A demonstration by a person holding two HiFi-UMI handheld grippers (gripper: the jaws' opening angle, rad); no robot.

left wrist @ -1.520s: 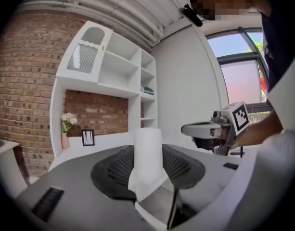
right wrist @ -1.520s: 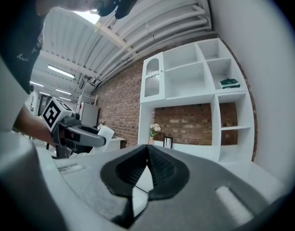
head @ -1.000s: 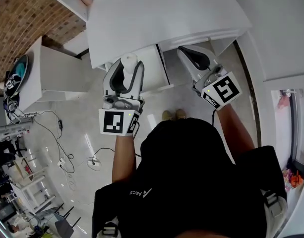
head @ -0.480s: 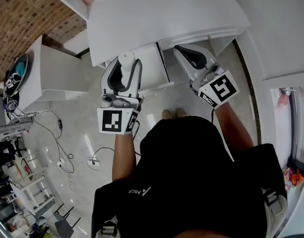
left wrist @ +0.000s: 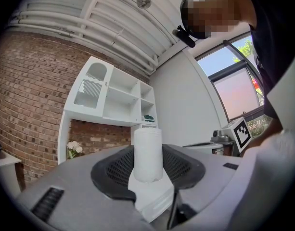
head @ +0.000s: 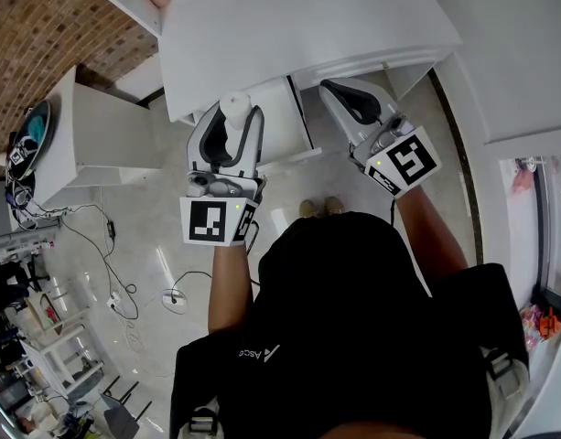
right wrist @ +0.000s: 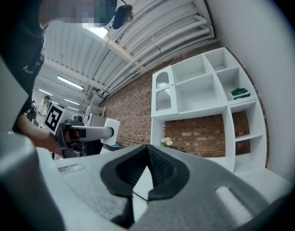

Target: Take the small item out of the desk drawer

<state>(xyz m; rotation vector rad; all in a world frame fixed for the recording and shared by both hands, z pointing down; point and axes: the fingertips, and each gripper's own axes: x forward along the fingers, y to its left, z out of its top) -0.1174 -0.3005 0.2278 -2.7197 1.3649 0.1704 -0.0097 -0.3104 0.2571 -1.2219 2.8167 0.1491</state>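
A small white cylinder stands upright between the jaws of my left gripper, which is shut on it. I hold it above the open white drawer under the white desk top. My right gripper is shut with nothing in it. It hangs just right of the drawer, below the desk's front edge. The drawer's inside is mostly hidden by the left gripper.
A low white cabinet stands to the left, with cables on the tiled floor beside it. A brick wall and white shelving lie beyond the desk. The person's shoes show below the drawer.
Both grippers have shifted slightly up and left toward the desk. The white cylinder stays gripped in the left one. Little has moved in the last half second.
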